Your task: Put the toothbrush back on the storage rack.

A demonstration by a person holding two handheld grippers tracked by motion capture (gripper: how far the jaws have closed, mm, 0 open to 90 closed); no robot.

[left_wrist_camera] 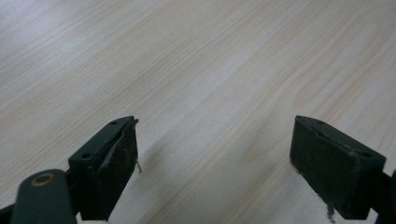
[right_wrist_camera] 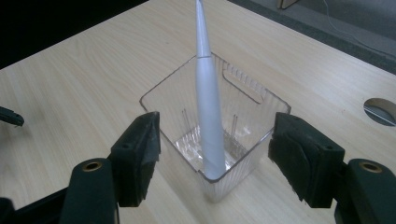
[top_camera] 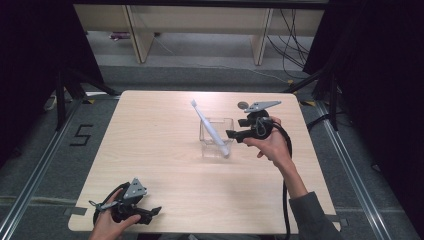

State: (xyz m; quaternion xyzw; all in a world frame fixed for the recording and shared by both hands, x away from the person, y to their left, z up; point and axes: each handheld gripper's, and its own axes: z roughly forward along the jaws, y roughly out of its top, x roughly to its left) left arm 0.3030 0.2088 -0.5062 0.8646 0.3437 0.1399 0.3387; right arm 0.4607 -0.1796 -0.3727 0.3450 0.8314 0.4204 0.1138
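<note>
A clear plastic cup [top_camera: 216, 136] stands mid-table, and a white toothbrush [top_camera: 210, 128] leans in it with its head up toward the far left. In the right gripper view the toothbrush [right_wrist_camera: 208, 107] rests inside the ribbed square cup [right_wrist_camera: 252, 112]. My right gripper [right_wrist_camera: 215, 156] is open, its jaws either side of the cup's near corner without touching it; in the high view the right gripper [top_camera: 231, 135] sits just right of the cup. My left gripper [top_camera: 156, 212] is open low over the near left table edge; the left gripper [left_wrist_camera: 215, 163] has only bare wood between its jaws.
The light wooden table [top_camera: 160, 150] has a round cable hole [top_camera: 242, 105] near its far right; the hole [right_wrist_camera: 380, 109] lies beyond the cup. Dark curtains flank the table, and wooden furniture legs and cables stand on the floor behind.
</note>
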